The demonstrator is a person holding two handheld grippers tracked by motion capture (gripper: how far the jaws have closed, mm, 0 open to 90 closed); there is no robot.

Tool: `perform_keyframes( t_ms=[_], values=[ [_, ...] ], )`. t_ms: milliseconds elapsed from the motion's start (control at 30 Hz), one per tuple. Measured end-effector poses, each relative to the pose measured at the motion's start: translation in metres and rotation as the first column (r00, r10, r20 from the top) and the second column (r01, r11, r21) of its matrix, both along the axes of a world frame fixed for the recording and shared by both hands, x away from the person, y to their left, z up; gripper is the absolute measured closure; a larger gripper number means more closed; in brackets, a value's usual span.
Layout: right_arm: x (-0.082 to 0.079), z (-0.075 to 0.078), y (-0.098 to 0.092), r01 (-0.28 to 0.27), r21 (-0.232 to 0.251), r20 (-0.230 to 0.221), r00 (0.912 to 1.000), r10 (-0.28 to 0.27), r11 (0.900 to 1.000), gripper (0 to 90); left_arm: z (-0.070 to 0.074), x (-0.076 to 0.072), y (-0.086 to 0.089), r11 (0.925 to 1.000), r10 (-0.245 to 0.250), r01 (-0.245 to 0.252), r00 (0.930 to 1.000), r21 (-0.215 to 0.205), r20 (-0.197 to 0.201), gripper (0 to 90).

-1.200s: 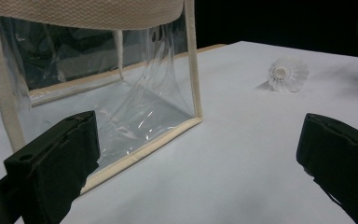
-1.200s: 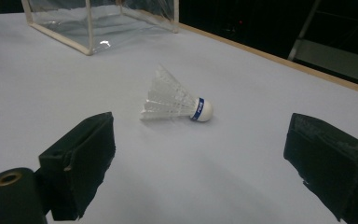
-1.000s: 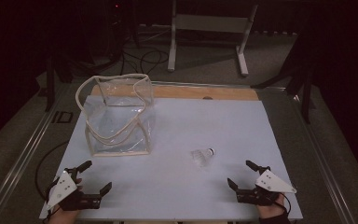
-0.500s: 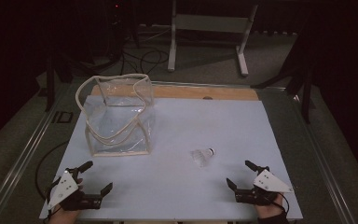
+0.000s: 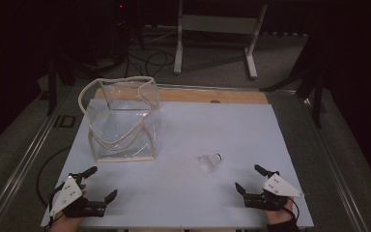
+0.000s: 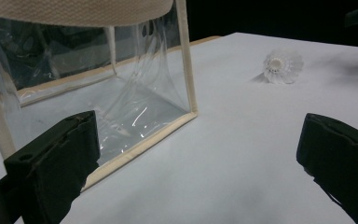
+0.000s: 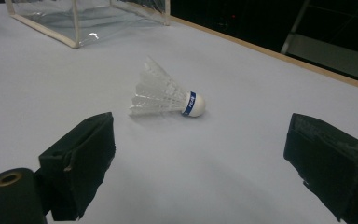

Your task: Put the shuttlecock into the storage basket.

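**Shuttlecock waits, both tongs spread**

The shuttlecock point(image 5: 209, 162) lies on its side on the white counter point(image 5: 222, 125), near right of the clear bag point(image 5: 121, 121). Right tongs point(image 5: 256, 181) and left tongs point(image 5: 101, 183) rest spread and empty at the near edge. The likely next move is reaching forward to pinch it. Its blue band's lettering is unreadable.
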State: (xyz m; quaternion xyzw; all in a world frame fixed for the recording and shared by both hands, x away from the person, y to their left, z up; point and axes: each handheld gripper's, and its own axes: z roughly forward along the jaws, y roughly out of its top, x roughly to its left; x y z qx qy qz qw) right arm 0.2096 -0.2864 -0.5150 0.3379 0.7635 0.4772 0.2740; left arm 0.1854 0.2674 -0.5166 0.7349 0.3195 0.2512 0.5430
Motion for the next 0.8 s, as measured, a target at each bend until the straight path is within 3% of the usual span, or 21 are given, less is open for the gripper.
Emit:
perform_keyframes(
  t_ms=[167,333,667,800],
  values=[
    [-0.001,0.001,0.001,0.011,-0.009,-0.002,0.9999,-0.011,1.000,8.6,0.008,0.000,-0.003,0.9999,-0.010,0.009,0.9999,0.007,0.004,0.0],
    [-0.001,0.002,0.001,0.011,-0.015,-0.001,0.9999,-0.011,1.000,8.6,0.025,0.003,-0.006,0.9997,-0.024,0.024,0.9997,-0.006,0.010,0.0],
    [-0.001,0.003,0.001,0.006,-0.011,0.001,1.0000,-0.006,1.000,8.6,0.051,0.015,-0.020,0.9953,-0.077,0.077,0.9970,0.059,-0.012,0.0],
    [-0.002,0.003,0.002,0.005,-0.010,0.002,1.0000,-0.005,1.000,8.6,0.058,0.020,-0.026,0.9921,-0.105,0.107,0.9940,0.066,-0.028,0.0]
  ],
)
